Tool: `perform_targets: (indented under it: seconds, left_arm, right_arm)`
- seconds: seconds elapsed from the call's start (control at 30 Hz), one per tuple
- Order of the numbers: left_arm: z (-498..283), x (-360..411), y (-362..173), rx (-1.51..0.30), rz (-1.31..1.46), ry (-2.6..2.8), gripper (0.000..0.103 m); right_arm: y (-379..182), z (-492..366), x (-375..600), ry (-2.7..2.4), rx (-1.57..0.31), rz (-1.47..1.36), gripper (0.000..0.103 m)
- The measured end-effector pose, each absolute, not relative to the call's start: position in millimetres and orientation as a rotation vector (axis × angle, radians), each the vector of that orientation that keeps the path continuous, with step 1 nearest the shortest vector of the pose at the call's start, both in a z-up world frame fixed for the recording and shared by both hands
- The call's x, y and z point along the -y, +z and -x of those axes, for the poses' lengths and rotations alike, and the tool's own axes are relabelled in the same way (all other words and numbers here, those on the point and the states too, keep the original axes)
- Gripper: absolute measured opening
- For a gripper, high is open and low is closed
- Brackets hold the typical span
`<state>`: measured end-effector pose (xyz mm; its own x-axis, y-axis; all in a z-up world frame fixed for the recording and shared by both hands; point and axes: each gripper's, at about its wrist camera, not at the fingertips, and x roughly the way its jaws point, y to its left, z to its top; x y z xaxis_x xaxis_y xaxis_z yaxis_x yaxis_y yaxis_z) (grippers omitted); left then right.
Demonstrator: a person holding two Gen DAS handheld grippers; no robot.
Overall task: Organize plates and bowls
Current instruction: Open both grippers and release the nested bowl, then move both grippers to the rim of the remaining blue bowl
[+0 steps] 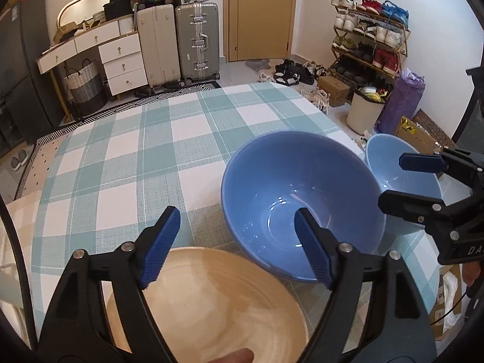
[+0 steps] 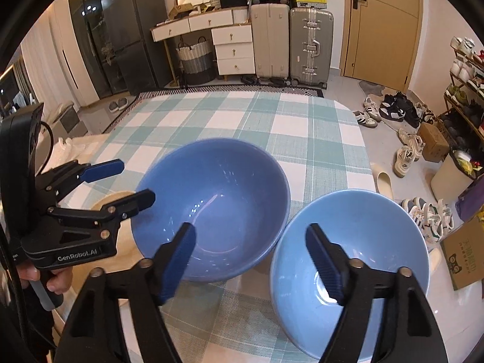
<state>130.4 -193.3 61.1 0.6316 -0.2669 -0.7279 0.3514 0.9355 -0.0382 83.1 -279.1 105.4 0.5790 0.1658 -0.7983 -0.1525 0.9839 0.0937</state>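
The big blue bowl (image 2: 211, 208) sits mouth up in the middle of the table (image 2: 230, 115). The light blue bowl (image 2: 351, 269) touches its right side. The tan plate (image 1: 205, 305) lies flat, near left. The left gripper (image 1: 236, 242) and the right gripper (image 2: 251, 257) are both wide open (holding nothing).

— What's along the far wall?

— Two upright suitcases (image 2: 292, 42), beige and silver, beside a white dresser (image 2: 217, 37) with a woven basket (image 2: 195, 57) under it. A tan door (image 2: 384, 24) stands to their right.

— And on the right side?

— A shoe rack (image 1: 369, 39), loose sneakers (image 2: 408, 151) on the floor, cardboard boxes (image 2: 462, 257).

— The counter?

— A green-and-white checked cloth (image 2: 242, 118) covers it.
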Motion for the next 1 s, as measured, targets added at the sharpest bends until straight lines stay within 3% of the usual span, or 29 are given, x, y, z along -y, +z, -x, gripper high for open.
perform_targets:
  seconds: [0.13, 0.2, 0.5, 1.0]
  left_arm:
    - [-130, 185, 69, -0.824, -0.059, -0.349, 0.084]
    - [-128, 181, 73, -0.819, -0.032, -0.345, 0.101]
    - [-105, 179, 91, -0.8, -0.009, -0.359, 0.101]
    - [-62, 211, 93, -0.806, -0.01, -0.395, 0.1]
  right_arm:
    - [114, -80, 283, 0.174, -0.917, -0.029, 0.087]
    - [118, -78, 285, 0.177, -0.914, -0.047, 0.09]
    - [130, -67, 295, 0.138, -0.886, -0.073, 0.099]
    - [136, -42, 333, 0.068, -0.862, -0.13, 0.1]
